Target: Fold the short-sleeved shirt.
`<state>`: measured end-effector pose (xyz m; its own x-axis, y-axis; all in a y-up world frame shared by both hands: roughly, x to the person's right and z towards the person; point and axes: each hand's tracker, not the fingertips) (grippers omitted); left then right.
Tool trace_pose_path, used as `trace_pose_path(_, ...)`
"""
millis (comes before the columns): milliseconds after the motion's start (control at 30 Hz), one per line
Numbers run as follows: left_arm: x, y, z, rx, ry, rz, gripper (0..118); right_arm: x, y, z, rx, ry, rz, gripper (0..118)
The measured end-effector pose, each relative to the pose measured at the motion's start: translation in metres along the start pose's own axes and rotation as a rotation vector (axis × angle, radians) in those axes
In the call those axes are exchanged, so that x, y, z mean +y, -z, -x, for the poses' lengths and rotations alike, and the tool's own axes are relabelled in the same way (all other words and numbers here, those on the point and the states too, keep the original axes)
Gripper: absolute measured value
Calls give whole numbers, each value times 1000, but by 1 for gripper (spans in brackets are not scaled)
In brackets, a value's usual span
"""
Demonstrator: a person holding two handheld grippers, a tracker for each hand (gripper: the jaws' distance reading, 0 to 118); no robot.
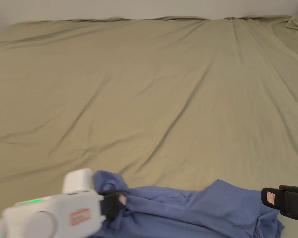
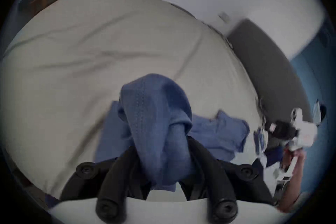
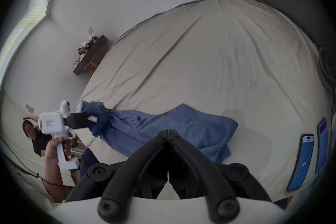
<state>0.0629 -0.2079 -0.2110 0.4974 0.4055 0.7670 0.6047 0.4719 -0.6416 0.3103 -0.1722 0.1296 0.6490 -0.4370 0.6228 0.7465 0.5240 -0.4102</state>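
Observation:
A crumpled blue short-sleeved shirt [image 1: 191, 207] lies along the near edge of the bed. My left gripper [image 1: 119, 200] is at the shirt's left end, shut on a bunched fold of blue cloth [image 2: 154, 118] that rises between its black jaws and hides their tips. The right gripper view shows this left gripper [image 3: 94, 118] lifting that end a little off the sheet. My right gripper [image 1: 266, 198] hovers at the shirt's right end. In its own view its jaws [image 3: 168, 132] meet with nothing seen between them, and the shirt [image 3: 181, 124] lies just beyond.
A wide beige bed sheet [image 1: 145, 93] with shallow creases stretches away behind the shirt. Two phones [image 3: 301, 160] lie near the bed's right edge. A dark headboard [image 2: 263, 64] and a wall shelf [image 3: 91, 57] border the bed. Another person [image 3: 34, 135] stands at far left.

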Motion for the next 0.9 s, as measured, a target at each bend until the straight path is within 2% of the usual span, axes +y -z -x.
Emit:
trace_pose_path(67, -11, 33, -15, 69, -1, 62, 24, -1, 2, -1, -6, 1, 9, 2)
trace_pose_path(133, -22, 57, -21, 70, 13, 56, 80, -2, 2, -3, -17, 0, 20, 2)
trace_pose_path(167, -25, 62, -18, 53, 5, 53, 101, -3, 2, -5, -19, -3, 22, 2)
trace_pose_path(200, -24, 61, -15, -43, -46, 44, 115, -4, 2, -6, -21, -3, 24, 2)
trace_pose_path(333, -13, 16, -1, -213, -194, -45, 118, -7, 1, -15, -17, 11, 28, 2)
trace_pose_path(467, 5, -41, 25, -209, -255, -121, 118, -10, 4, -25, -8, 51, 19, 2)
trace_pose_path(500, 5, -49, 30, -144, -237, -163, 111, -11, 5, -26, -3, 62, 18, 2)
trace_pose_path(533, 7, -54, 36, -64, -207, -195, 96, -11, 6, -25, 2, 69, 18, 2)
trace_pose_path(567, 6, -49, 37, 54, -148, -203, 67, -11, 6, -24, 5, 71, 17, 2)
trace_pose_path(600, 5, -41, 36, 141, -89, -177, 12, -12, 6, -23, 7, 70, 16, 2)
trace_pose_path(633, 4, -31, 35, 179, -60, -135, 4, -12, 7, -22, 12, 66, 16, 2)
trace_pose_path(667, 2, -18, 29, 151, -39, -97, 4, -12, 7, -20, 15, 58, 19, 2)
trace_pose_path(733, -5, 6, 22, -12, -71, -16, 4, -12, 6, -16, 16, 41, 21, 2)
trace_pose_path(800, -16, 34, -5, 13, -21, 67, 4, -11, 3, -14, 15, 35, 19, 2)
trace_pose_path(900, -36, 65, -54, -20, 106, 90, 4, -11, -2, -14, 15, 41, 10, 2)
